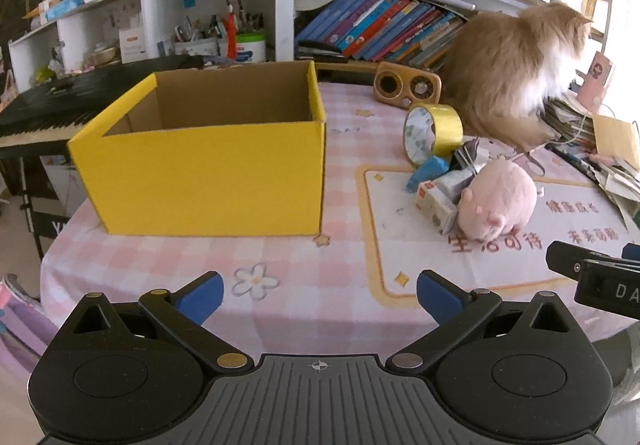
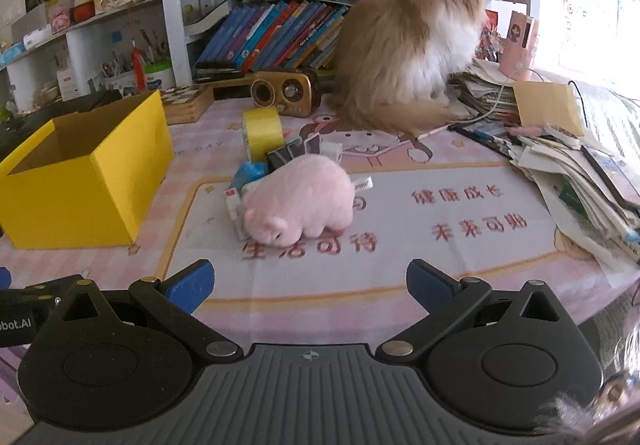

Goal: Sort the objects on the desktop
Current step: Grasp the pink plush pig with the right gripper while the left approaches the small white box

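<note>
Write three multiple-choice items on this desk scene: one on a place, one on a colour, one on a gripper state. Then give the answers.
1. Where does the pink plush pig lie?
A. inside the yellow box
B. on the tablecloth, against the small pile of items
C. on the bookshelf

2. What colour is the roll of tape?
A. yellow
B. red
C. black

3. How is the right gripper?
A. shut on the pig
B. shut on nothing
C. open, holding nothing

Answers:
1 B, the pig rests on the cloth beside the yellow box, not in it.
2 A, its band is yellow.
3 C, its blue pads stand wide apart over bare cloth.
</note>
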`<action>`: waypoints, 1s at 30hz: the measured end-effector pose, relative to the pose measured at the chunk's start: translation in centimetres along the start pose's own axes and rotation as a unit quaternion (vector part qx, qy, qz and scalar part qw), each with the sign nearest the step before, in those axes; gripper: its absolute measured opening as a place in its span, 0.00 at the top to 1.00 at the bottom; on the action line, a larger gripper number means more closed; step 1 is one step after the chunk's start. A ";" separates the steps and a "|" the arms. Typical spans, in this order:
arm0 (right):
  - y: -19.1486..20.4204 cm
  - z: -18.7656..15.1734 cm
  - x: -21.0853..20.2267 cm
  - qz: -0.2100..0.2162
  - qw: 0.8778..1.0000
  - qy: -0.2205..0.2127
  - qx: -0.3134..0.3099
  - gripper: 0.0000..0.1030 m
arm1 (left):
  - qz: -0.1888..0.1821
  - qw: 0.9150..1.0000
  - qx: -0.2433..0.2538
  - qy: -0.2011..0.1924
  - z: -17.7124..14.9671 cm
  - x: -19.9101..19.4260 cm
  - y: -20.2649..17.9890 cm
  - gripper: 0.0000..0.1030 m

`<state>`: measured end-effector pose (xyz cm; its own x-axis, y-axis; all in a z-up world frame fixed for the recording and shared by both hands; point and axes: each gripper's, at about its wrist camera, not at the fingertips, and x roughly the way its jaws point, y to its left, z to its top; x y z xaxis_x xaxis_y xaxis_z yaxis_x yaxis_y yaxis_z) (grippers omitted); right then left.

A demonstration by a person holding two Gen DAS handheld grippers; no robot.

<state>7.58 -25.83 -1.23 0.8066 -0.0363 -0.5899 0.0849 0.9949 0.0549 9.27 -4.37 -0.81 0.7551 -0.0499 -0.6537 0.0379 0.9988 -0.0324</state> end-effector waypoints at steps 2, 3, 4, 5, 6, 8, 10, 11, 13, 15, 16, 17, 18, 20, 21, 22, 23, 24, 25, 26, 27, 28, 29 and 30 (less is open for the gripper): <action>-0.5 0.7 0.7 0.006 1.000 0.001 -0.004 0.00 | 0.004 1.000 -0.004 0.001 0.5 0.5 -0.5 0.00; -0.7 1.1 1.2 0.009 1.000 0.002 -0.006 0.00 | 0.006 1.000 -0.006 0.002 0.7 0.8 -0.8 0.00; -1.0 1.4 1.6 0.012 1.000 0.004 -0.007 0.00 | 0.008 1.000 -0.007 0.004 0.9 1.0 -1.0 0.00; -1.2 1.7 2.0 0.015 1.000 0.005 -0.009 0.00 | 0.010 1.000 -0.009 0.005 1.0 1.3 -1.2 0.00; -1.4 2.0 2.4 0.018 1.000 0.008 -0.011 0.00 | 0.012 1.000 -0.011 0.007 1.2 1.5 -1.4 0.00; -1.7 2.5 3.3 0.025 1.000 0.013 -0.014 0.00 | 0.017 1.000 -0.014 0.009 1.5 1.9 -1.7 0.00; -2.0 2.8 4.1 0.033 0.999 0.019 -0.017 0.00 | 0.025 0.999 -0.018 0.013 1.6 2.3 -2.0 0.00; -2.2 3.0 4.6 0.037 0.999 0.023 -0.018 0.00 | 0.028 0.999 -0.020 0.015 1.7 2.5 -2.1 0.00; -2.4 3.4 5.5 0.044 0.998 0.031 -0.021 0.00 | 0.037 0.999 -0.024 0.019 1.9 2.8 -2.4 0.00; -2.5 3.6 6.3 0.053 0.997 0.040 -0.025 0.00 | 0.046 0.998 -0.029 0.023 2.0 3.1 -2.6 0.00; -2.5 3.8 6.7 0.058 0.997 0.044 -0.027 0.00 | 0.050 0.998 -0.031 0.024 2.1 3.2 -2.7 0.00; -2.6 3.9 7.2 0.063 0.996 0.048 -0.029 0.00 | 0.056 0.998 -0.033 0.026 2.1 3.3 -2.8 0.00; -2.6 4.1 7.6 0.068 0.996 0.052 -0.031 0.00 | 0.062 0.997 -0.036 0.027 2.2 3.4 -2.8 0.00; -2.6 4.4 8.5 0.077 0.995 0.057 -0.034 0.00 | 0.074 0.996 -0.042 0.029 2.3 3.5 -2.9 0.00; -2.6 4.5 9.0 0.081 0.994 0.060 -0.037 0.00 | 0.080 0.995 -0.045 0.031 2.4 3.6 -3.0 0.00; -2.7 4.7 9.4 0.085 0.994 0.063 -0.038 0.00 | 0.086 0.995 -0.048 0.031 2.4 3.6 -3.0 0.00; -2.7 4.8 9.9 0.089 0.993 0.066 -0.041 0.00 | 0.091 0.994 -0.051 0.032 2.5 3.6 -3.1 0.00; -2.7 5.0 10.4 0.092 0.992 0.068 -0.042 0.00 | 0.097 0.993 -0.054 0.032 2.5 3.6 -3.1 0.00; -2.7 5.1 10.8 0.096 0.992 0.071 -0.044 0.00 | 0.103 0.992 -0.058 0.033 2.6 3.7 -3.2 0.00; -2.7 5.2 11.3 0.100 0.991 0.073 -0.046 0.00 | 0.108 0.992 -0.060 0.034 2.7 3.7 -3.2 0.00; -2.7 5.3 11.8 0.103 0.991 0.075 -0.048 0.00 | 0.113 0.991 -0.063 0.034 2.7 3.7 -3.4 0.00; -2.8 5.4 12.2 0.107 0.990 0.078 -0.051 0.00 | 0.118 0.990 -0.065 0.035 2.7 3.7 -3.5 0.00; -2.8 5.5 12.7 0.110 0.989 0.081 -0.053 0.00 | 0.123 0.989 -0.067 0.037 2.7 3.8 -3.7 0.00; -2.9 5.6 13.1 0.113 0.988 0.084 -0.056 0.00 | 0.127 0.989 -0.068 0.038 2.7 3.8 -3.9 0.00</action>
<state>21.22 -29.69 -4.62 0.6884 0.1954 -0.6985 -0.1596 0.9802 0.1170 13.79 -8.43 -1.16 0.6766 0.1976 -0.7093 -0.2393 0.9700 0.0419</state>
